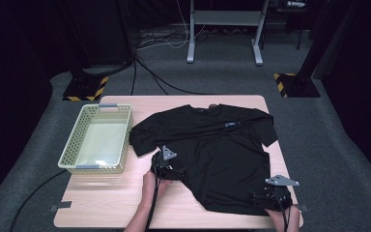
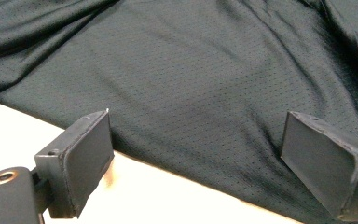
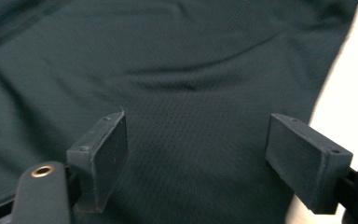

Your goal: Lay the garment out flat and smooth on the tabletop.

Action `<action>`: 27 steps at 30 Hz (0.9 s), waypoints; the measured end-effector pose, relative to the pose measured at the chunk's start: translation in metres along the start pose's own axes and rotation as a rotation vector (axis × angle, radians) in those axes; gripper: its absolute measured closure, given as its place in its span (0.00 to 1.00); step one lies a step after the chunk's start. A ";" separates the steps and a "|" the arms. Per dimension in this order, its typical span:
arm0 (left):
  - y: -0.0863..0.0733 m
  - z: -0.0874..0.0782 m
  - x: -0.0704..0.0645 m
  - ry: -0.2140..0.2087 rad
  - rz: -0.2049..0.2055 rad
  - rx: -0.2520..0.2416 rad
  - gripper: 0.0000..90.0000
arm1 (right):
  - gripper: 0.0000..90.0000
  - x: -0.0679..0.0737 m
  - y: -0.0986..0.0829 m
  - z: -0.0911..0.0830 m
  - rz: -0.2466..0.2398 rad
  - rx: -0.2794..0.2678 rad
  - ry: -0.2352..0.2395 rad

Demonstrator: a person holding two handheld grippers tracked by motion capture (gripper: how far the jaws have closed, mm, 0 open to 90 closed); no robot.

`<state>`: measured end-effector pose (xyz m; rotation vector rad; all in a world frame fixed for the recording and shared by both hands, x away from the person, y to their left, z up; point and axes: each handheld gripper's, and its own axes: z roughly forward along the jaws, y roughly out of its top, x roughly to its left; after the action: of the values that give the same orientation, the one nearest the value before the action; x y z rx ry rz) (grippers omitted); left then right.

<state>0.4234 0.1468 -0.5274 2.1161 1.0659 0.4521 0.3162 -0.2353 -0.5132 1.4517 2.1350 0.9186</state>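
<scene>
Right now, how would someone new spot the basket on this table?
Start at the wooden table and look to its left half, beside the spread black T-shirt. The basket is pale green, rectangular, with perforated walls, and it is the one rigid container there.

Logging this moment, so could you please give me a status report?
Left gripper open, right gripper open, both at black mesh T-shirt hem. Nothing gripped. Nothing obstructing.

The black T-shirt (image 1: pixel 212 145) is a matt cloth with a fine pinhole mesh weave, softly creased. The surface (image 1: pixel 106 198) beneath it is pale wood-look laminate, smooth with a faint sheen. The basket (image 1: pixel 72 147) at its left edge is pale green perforated plastic. The fingers (image 2: pixel 91 154) look matt black and smooth
</scene>
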 end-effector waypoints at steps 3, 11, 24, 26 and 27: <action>0.000 0.000 0.000 0.002 0.000 -0.001 0.10 | 0.21 0.003 -0.007 0.005 -0.015 0.002 -0.018; -0.008 -0.009 -0.004 0.010 -0.004 0.000 0.11 | 0.21 0.014 -0.029 -0.012 -0.042 -0.021 -0.005; -0.020 -0.023 -0.005 -0.010 -0.032 -0.024 0.11 | 0.16 0.012 -0.028 -0.027 -0.065 0.000 0.036; -0.015 -0.025 -0.005 -0.024 -0.041 -0.041 0.12 | 0.16 -0.001 -0.008 -0.029 -0.044 -0.069 0.030; -0.010 -0.026 -0.008 -0.023 -0.032 -0.050 0.14 | 0.16 -0.006 0.000 -0.026 -0.042 -0.087 0.026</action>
<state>0.3980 0.1561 -0.5165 2.0532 1.0630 0.4338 0.3016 -0.2483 -0.4947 1.3551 2.1086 1.0073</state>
